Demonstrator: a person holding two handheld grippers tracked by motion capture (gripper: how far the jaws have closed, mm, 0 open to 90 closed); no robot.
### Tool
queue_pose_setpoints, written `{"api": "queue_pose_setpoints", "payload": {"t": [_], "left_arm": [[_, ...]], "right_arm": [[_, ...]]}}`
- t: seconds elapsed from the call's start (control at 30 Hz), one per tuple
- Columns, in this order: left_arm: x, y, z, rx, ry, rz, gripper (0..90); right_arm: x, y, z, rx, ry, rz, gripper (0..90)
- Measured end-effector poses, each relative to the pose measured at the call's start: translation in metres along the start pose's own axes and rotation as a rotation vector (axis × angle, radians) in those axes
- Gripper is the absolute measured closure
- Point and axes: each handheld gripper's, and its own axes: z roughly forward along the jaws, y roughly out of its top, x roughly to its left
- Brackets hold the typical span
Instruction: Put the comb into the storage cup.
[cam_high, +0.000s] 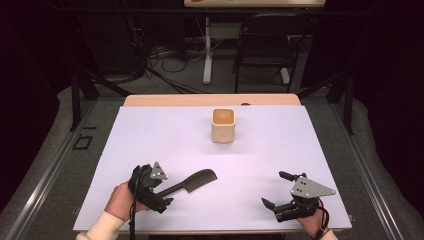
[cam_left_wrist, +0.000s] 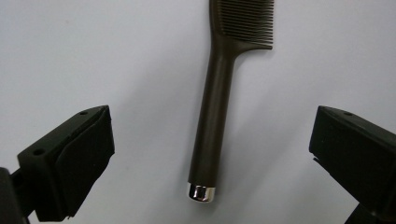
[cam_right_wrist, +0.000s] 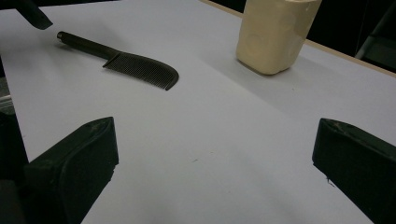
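Note:
A dark brown comb (cam_high: 192, 181) lies flat on the white sheet (cam_high: 150, 130), its teeth toward the table's middle and its handle toward my left gripper (cam_high: 162, 192). In the left gripper view the handle (cam_left_wrist: 219, 70), with its silver end cap, lies on the sheet between the wide-spread jaws of the left gripper (cam_left_wrist: 211, 135); neither pad touches it. My right gripper (cam_high: 274, 188) stands open near the front right edge, with nothing between the jaws of the right gripper (cam_right_wrist: 215, 144). The right gripper view shows the comb (cam_right_wrist: 140, 67) farther off.
A cream square cup (cam_high: 223, 126) stands upright at the back middle of the sheet, also seen as the cup (cam_right_wrist: 275, 35) in the right gripper view. A wooden table edge (cam_high: 210, 100) runs behind it. A chair (cam_high: 270, 45) and cables sit on the floor beyond.

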Motion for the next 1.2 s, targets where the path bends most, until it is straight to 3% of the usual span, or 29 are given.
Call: {"api": "queue_pose_setpoints", "payload": {"t": [0.4, 0.5, 0.7, 0.8, 0.9, 1.2], "left_arm": [[-0.001, 0.018, 0.009, 0.084, -0.001, 0.059, 0.0], [-0.001, 0.023, 0.015, 0.102, -0.017, 0.058, 0.0], [-0.003, 0.029, 0.023, 0.126, -0.007, 0.074, 0.6], [-0.004, 0.032, 0.025, 0.143, -0.038, 0.095, 16.0], [-0.006, 0.036, 0.027, 0.159, -0.041, 0.115, 25.0], [-0.005, 0.048, 0.034, 0.193, -0.049, 0.117, 50.3]], "right_arm": [[0.0, 0.001, 0.002, -0.002, 0.009, -0.005, 0.0], [0.0, 0.001, 0.001, -0.002, 0.009, -0.003, 0.0], [0.0, 0.0, 0.002, 0.0, 0.011, -0.003, 0.0], [-0.001, 0.0, 0.002, 0.002, 0.012, -0.005, 0.0], [0.0, 0.0, 0.002, 0.008, 0.018, -0.005, 0.0], [0.0, 0.0, 0.003, 0.01, 0.022, -0.005, 0.0]]}}
